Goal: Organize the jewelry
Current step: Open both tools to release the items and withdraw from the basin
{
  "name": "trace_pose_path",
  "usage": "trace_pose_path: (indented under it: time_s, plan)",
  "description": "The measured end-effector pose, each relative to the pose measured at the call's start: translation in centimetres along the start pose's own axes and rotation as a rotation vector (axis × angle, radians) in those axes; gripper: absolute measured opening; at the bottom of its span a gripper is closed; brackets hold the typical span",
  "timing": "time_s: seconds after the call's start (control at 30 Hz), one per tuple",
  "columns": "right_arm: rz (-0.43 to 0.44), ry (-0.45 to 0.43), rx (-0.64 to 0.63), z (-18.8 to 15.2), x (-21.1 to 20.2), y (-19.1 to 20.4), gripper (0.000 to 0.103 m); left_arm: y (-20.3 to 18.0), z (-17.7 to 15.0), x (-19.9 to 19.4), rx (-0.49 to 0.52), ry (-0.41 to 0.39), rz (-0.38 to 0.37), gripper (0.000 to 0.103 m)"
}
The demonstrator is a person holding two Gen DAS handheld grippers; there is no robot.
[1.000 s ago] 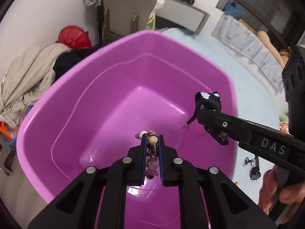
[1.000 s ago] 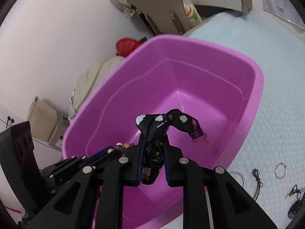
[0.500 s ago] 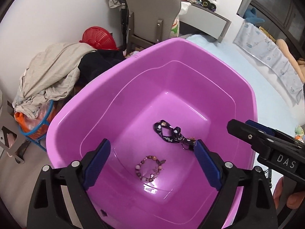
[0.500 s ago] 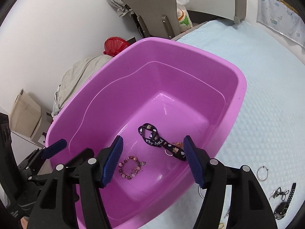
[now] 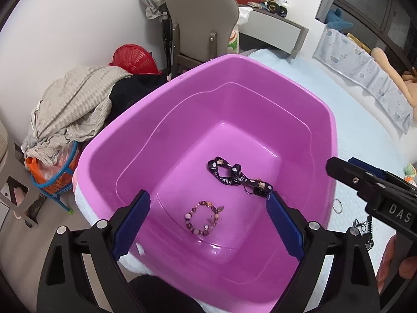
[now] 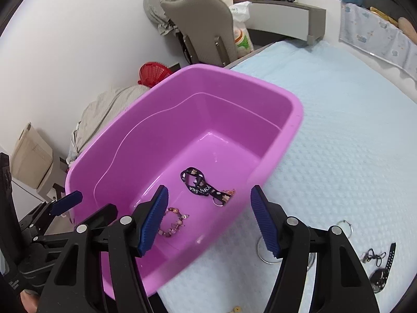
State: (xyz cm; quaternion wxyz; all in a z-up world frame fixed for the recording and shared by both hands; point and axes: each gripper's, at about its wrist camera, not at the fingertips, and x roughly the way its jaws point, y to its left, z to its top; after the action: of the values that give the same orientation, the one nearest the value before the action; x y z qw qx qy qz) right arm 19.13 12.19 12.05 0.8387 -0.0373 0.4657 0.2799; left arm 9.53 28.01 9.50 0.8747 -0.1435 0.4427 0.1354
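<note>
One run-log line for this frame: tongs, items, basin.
left tongs: open | right tongs: open | bead bracelet, black strap: on pink basin floor, apart | metal rings: on bedspread

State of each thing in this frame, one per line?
Left gripper: open, holding nothing, above the tub.
Right gripper: open, holding nothing.
Tub: upright on the bed, holding two items.
Bracelet: loose on the tub floor.
Lanyard: loose on the tub floor, apart from the bracelet.
Rings: lying on the bed outside the tub.
</note>
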Motion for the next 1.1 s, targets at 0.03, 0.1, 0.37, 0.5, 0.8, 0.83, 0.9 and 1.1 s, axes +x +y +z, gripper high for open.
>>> trace_pose_path:
  time_s: [0.03, 0.1, 0.37, 0.5, 0.8, 0.83, 0.9, 1.1]
  plan:
    - [-0.004, -0.011, 0.001, -0.4, -0.6, -0.2, 0.063, -0.2, -0.3, -0.3, 0.003, -0.004, -0.001, 0.089]
    - [-0.007, -0.026, 0.008, -1.1, -1.5, -0.7, 0.063, -0.5, -0.8, -0.7, 0.012, -0.009, -0.004, 0.089]
    - [-0.007, -0.068, 0.049, -4.8, -4.8, -2.8, 0.064, -2.2, -2.9, -2.7, 0.054, -0.037, -0.019, 0.091]
    - [-0.013, -0.079, 0.071, -6.8, -6.1, -3.9, 0.064, -2.9, -3.6, -3.6, 0.07, -0.048, -0.028, 0.091]
    - [-0.026, -0.116, 0.129, -11.3, -8.9, -5.8, 0.067, -5.5, -5.9, -5.9, 0.122, -0.071, -0.071, 0.094]
    - [-0.036, -0.121, 0.138, -12.1, -9.4, -6.1, 0.067, -5.9, -6.2, -6.1, 0.13, -0.075, -0.073, 0.094]
    - [-0.053, -0.124, 0.146, -13.3, -9.8, -6.4, 0.067, -6.8, -7.1, -6.6, 0.156, -0.086, -0.078, 0.095]
    - [-0.125, -0.147, 0.154, -17.8, -11.3, -8.1, 0.072, -8.8, -9.9, -7.3, 0.205, -0.085, -0.131, 0.097]
